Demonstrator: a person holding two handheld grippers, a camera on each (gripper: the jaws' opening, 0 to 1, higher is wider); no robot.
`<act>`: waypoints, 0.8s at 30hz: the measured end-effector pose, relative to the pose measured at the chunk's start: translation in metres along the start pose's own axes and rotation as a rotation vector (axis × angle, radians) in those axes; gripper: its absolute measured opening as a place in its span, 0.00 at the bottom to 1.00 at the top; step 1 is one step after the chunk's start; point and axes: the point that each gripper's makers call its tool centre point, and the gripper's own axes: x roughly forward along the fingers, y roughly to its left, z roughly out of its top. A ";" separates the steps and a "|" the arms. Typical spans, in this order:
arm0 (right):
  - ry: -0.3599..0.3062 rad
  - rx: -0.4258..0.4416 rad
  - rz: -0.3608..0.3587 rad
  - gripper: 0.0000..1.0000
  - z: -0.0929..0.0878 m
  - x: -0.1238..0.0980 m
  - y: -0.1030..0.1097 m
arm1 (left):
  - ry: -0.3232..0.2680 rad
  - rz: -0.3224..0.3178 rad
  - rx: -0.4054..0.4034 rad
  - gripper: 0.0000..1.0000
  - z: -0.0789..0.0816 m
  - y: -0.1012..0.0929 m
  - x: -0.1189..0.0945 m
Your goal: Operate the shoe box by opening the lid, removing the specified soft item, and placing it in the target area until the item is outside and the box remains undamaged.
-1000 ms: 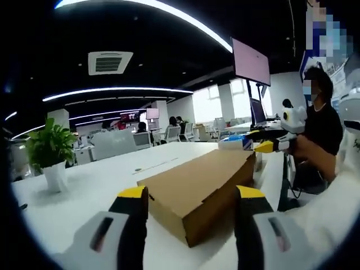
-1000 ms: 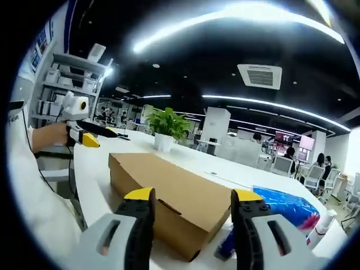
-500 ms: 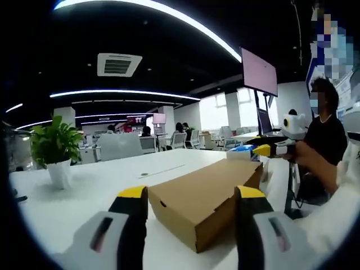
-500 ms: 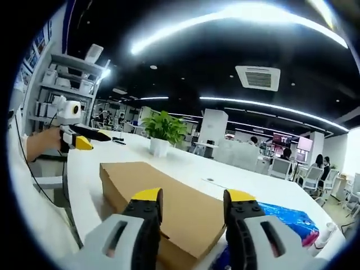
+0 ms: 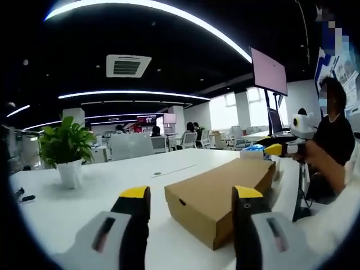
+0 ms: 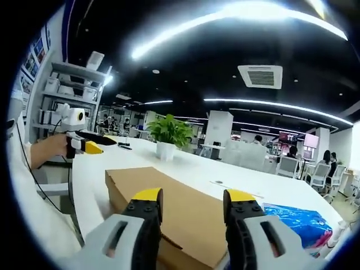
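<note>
The shoe box (image 5: 222, 197) lies closed on the white table (image 5: 84, 197), as before. The left gripper (image 5: 190, 194) has come lower; its jaws gape, empty. The right gripper (image 6: 188, 197) hovers above the lid, released.

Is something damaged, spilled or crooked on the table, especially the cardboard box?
Nothing stands out. The shoe box lies flat on the white table, lid closed, with no visible dents or tears. The potted plant stands upright, and the blue package lies beside the box.
</note>
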 end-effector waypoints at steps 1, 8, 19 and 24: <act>0.002 -0.001 0.002 0.43 -0.001 0.000 0.001 | 0.008 0.001 0.008 0.59 -0.002 -0.001 0.001; 0.006 -0.010 0.003 0.43 -0.002 -0.003 0.003 | 0.029 -0.012 0.015 0.60 -0.006 -0.006 0.002; 0.008 -0.015 0.006 0.42 -0.003 -0.007 0.006 | 0.039 -0.011 0.013 0.60 -0.006 -0.007 0.001; 0.018 -0.019 0.006 0.42 -0.006 -0.007 0.007 | 0.043 -0.010 0.013 0.60 -0.006 -0.006 0.000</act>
